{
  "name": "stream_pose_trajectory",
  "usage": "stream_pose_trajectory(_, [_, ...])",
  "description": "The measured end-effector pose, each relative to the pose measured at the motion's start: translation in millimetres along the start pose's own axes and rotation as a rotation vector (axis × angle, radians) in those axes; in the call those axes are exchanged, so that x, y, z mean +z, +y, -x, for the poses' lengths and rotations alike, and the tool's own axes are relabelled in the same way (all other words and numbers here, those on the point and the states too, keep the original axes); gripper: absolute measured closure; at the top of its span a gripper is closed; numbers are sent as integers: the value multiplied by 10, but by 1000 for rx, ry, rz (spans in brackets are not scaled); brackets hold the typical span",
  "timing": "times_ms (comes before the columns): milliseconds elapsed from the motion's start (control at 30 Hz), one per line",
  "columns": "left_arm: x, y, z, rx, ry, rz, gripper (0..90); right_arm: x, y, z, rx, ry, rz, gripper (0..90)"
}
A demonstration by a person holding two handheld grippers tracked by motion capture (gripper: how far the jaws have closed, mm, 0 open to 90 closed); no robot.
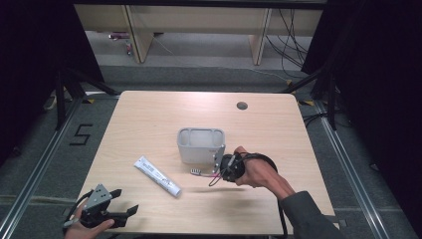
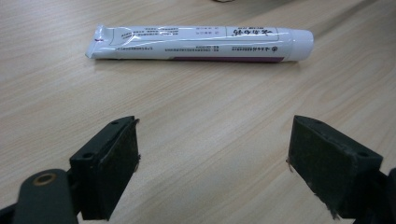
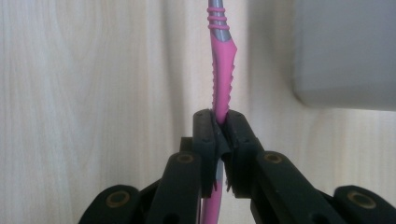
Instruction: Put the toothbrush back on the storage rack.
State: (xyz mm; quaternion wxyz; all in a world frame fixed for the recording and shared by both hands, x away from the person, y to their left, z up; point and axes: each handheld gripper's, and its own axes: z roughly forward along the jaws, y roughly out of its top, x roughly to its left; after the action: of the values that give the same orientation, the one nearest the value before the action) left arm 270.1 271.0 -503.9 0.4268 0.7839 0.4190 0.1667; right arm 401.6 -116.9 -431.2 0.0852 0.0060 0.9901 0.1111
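Tabletop, toothbrush (image 3: 221, 70) in right gripper (image 3: 222, 133)

Bare table (image 1: 149, 114) behind and left of the grey holder (image 1: 201, 144); white tube (image 1: 157, 176) lying across the front-left; holder blocking the centre, toothbrush (image 1: 205, 173) just beside it

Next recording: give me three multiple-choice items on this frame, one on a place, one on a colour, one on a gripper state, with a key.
1. Where does the white tube lie?
A. inside the grey holder
B. flat on the table, left of the grey holder
C. between the left gripper's fingers

2. What colour is the handle of the toothbrush?
A. pink
B. green
C. black

3. How is the right gripper?
A. wide open over the tube
C. shut on nothing
B. shut on the toothbrush

Key: 1 B, the tube rests on the table beside the grey holder; 2 A, the ribbed handle is pink; 3 B, its fingers clamp the handle, while the left gripper stands open.
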Motion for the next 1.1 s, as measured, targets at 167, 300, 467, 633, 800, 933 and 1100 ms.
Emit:
stream_pose_trajectory(167, [-3, -1, -1, 0, 1, -1, 156, -116, -55, -1, 101, -12, 76, 842])
stream_pose_trajectory(300, [-1, -2, 0, -7, 1, 0, 156, -217, -113, 17, 134, -11, 205, 842])
stream_pose_trajectory(467, [-4, -4, 1, -9, 1, -1, 156, -292, -173, -14, 187, -6, 347, 841])
stream_pose_trajectory(633, [-1, -4, 2, -11, 0, 0, 156, -312, -223, -23, 226, -41, 440, 841])
stream_pose_trajectory(800, [-2, -6, 3, -15, 4, 1, 156, -323, -262, -12, 244, -48, 502, 841])
stream_pose_trajectory(933, [-1, -7, 2, -16, 4, 1, 156, -344, -283, -20, 252, -57, 551, 841])
stream_pose_trajectory(1100, [4, -12, 0, -17, 4, 12, 156, -388, -327, -13, 272, -76, 628, 841])
